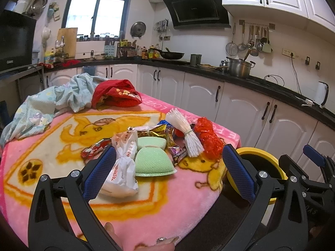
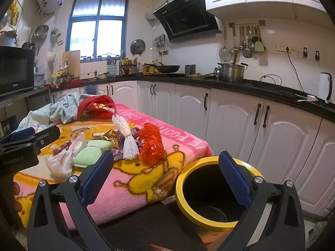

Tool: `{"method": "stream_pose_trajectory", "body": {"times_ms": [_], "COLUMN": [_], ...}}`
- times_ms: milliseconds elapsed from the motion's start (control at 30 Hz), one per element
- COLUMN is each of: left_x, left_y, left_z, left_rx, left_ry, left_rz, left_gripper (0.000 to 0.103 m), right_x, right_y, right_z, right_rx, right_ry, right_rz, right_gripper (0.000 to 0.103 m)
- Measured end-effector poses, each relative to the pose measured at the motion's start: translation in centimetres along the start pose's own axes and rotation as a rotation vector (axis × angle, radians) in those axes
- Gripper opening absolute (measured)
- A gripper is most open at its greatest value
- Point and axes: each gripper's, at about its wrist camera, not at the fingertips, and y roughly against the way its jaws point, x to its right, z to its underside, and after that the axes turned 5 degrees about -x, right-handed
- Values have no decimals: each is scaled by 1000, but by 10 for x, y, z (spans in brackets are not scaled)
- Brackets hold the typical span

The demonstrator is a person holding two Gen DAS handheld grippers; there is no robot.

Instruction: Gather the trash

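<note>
A pink cartoon blanket [image 1: 146, 198] covers the desk. Beside its corner stands a yellow-rimmed bin [image 2: 209, 190]. The trash pile [image 1: 159, 144] lies mid-blanket. Left gripper [image 1: 167, 171] and right gripper [image 2: 167, 179] both hover with fingers released.

We are looking at a home kitchen: range hood [image 2: 186, 18], wok [image 2: 167, 68], hanging utensils [image 2: 245, 41], white cabinets [image 2: 230, 117].

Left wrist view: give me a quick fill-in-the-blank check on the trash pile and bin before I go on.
1. Both grippers, left gripper and right gripper, are ____.
2. The bin has a ____ rim.
3. The crumpled mesh nearest the bin is ____.
4. The trash lies on a ____ blanket.

Missing words: open; yellow; red; pink
</note>
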Motion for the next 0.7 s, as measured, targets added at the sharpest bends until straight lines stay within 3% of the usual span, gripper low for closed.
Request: {"method": "stream_pose_trajectory", "body": {"times_ms": [200, 700], "left_x": [-12, -73], "left_y": [-5, -6], "left_z": [1, -15], "left_rx": [2, 33], "left_ry": [30, 137], "left_rz": [-11, -73], "left_gripper": [94, 94], "right_x": [-3, -37], "right_y": [-14, -36], "right_z": [4, -46], "right_rx": [-14, -34], "right_ry": [33, 96], "right_rz": [-32, -157], "right_gripper": [97, 97]}}
